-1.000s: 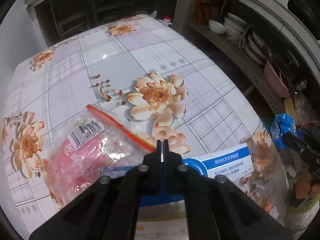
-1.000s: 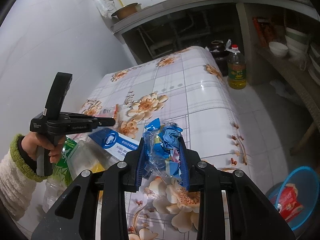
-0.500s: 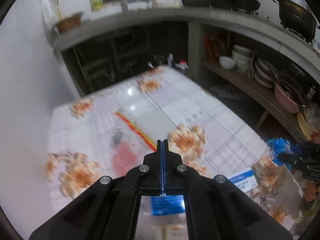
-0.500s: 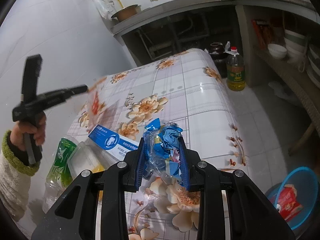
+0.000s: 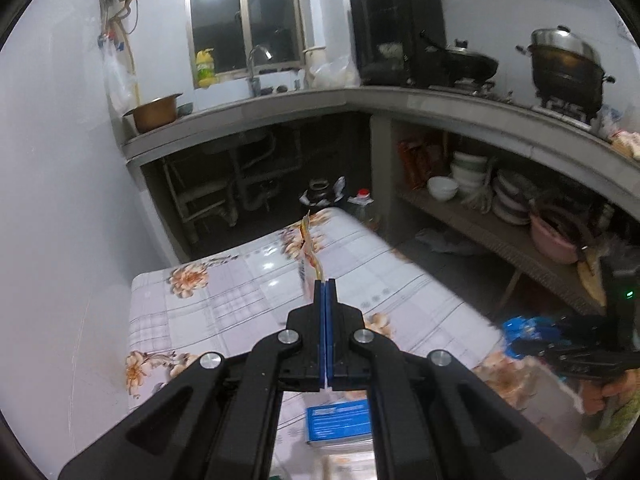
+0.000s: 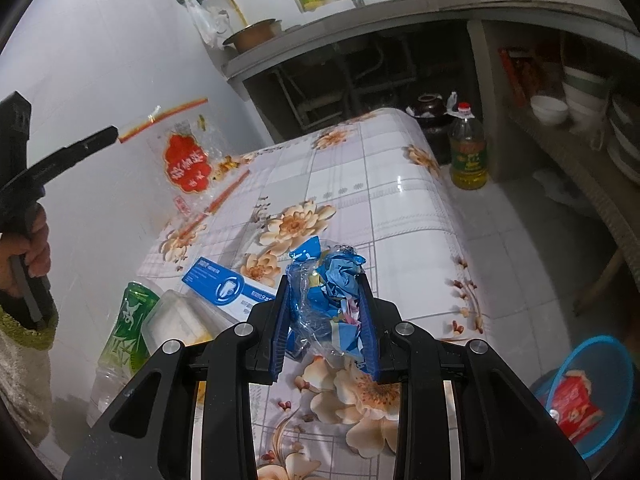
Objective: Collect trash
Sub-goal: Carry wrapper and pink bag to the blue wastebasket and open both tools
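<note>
While L claw pinches clear crinkly bag, R claw grips crumpled blue wrapper.

The surface wears a glossy, smooth floral covering that throws back the light. The zip bag is clear, thin plastic with a red printed patch. The crumpled wrapper is shiny blue film, creased all over. The box looks like coated card. The bottle is clear plastic with a green label. The right gripper is matt black plastic with bright metal screws. The sleeve seems knitted, fuzzy cloth, though it is blurred.
</note>
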`<action>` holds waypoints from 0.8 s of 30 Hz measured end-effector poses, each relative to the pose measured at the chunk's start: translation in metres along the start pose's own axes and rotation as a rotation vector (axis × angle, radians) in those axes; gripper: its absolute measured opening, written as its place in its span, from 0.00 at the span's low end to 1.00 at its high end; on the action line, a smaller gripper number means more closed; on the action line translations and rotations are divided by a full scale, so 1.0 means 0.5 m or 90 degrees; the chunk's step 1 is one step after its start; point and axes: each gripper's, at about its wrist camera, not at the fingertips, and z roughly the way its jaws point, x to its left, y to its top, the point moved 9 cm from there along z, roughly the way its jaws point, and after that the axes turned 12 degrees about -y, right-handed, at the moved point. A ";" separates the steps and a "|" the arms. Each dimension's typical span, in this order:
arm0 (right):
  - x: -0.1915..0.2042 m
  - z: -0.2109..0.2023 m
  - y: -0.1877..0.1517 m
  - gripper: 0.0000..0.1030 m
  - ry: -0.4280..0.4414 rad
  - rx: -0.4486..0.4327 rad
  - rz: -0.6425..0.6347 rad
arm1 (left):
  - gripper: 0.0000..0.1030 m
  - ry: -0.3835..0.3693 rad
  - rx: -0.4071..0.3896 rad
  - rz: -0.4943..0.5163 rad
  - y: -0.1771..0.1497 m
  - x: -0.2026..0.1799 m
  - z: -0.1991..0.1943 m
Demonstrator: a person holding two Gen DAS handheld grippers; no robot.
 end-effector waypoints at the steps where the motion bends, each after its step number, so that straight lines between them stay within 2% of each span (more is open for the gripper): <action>1: -0.002 -0.002 0.000 0.28 -0.002 0.000 0.001 | 0.00 -0.008 -0.004 0.001 0.005 -0.010 -0.003; 10: -0.048 -0.052 -0.018 0.28 -0.023 -0.015 0.040 | 0.00 -0.084 -0.025 0.034 0.033 -0.140 -0.007; 16: -0.118 -0.104 -0.042 0.28 -0.054 -0.035 0.088 | 0.00 -0.175 -0.004 0.075 0.031 -0.291 0.033; 22: -0.271 -0.174 -0.093 0.28 -0.129 -0.050 0.175 | 0.00 -0.274 0.034 0.111 0.025 -0.468 0.097; 24: -0.326 -0.194 -0.119 0.28 -0.158 -0.052 0.211 | 0.00 -0.322 0.056 0.114 0.020 -0.542 0.129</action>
